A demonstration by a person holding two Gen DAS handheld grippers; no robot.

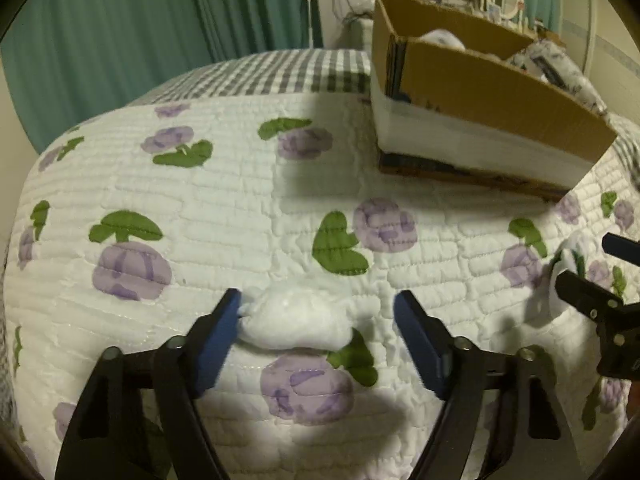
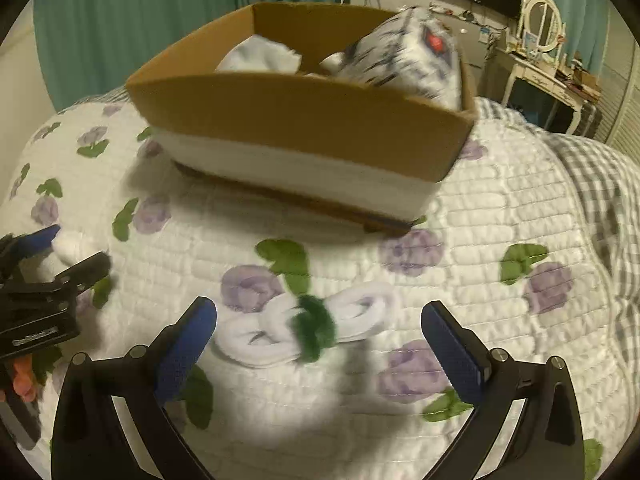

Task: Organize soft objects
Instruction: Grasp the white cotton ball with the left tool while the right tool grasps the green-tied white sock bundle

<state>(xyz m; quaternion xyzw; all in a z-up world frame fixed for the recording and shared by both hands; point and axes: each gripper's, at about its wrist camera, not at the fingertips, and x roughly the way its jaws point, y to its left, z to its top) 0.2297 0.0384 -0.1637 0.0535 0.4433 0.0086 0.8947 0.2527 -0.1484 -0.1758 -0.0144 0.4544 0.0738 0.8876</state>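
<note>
On the bed [image 1: 200, 184], the left gripper [image 1: 318, 312] is spread wide around a white sock [image 1: 296, 322]. The right gripper [image 2: 318, 316], also released, straddles a green-banded sock [image 2: 312, 326] near the box [image 2: 304, 120].

Both wrist views look forward, low and close over the white quilted bed with purple flowers [image 1: 240, 184]. Both share the open brown cardboard box [image 1: 492, 92] [image 2: 304, 120]; each glimpses the other tool at its edge.

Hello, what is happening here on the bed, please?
A person with two handheld grippers is tidying soft things into a cardboard box on the quilt. The open left gripper frames a white bundle; the open right gripper frames white socks with a green band. Neither is gripped yet.
</note>
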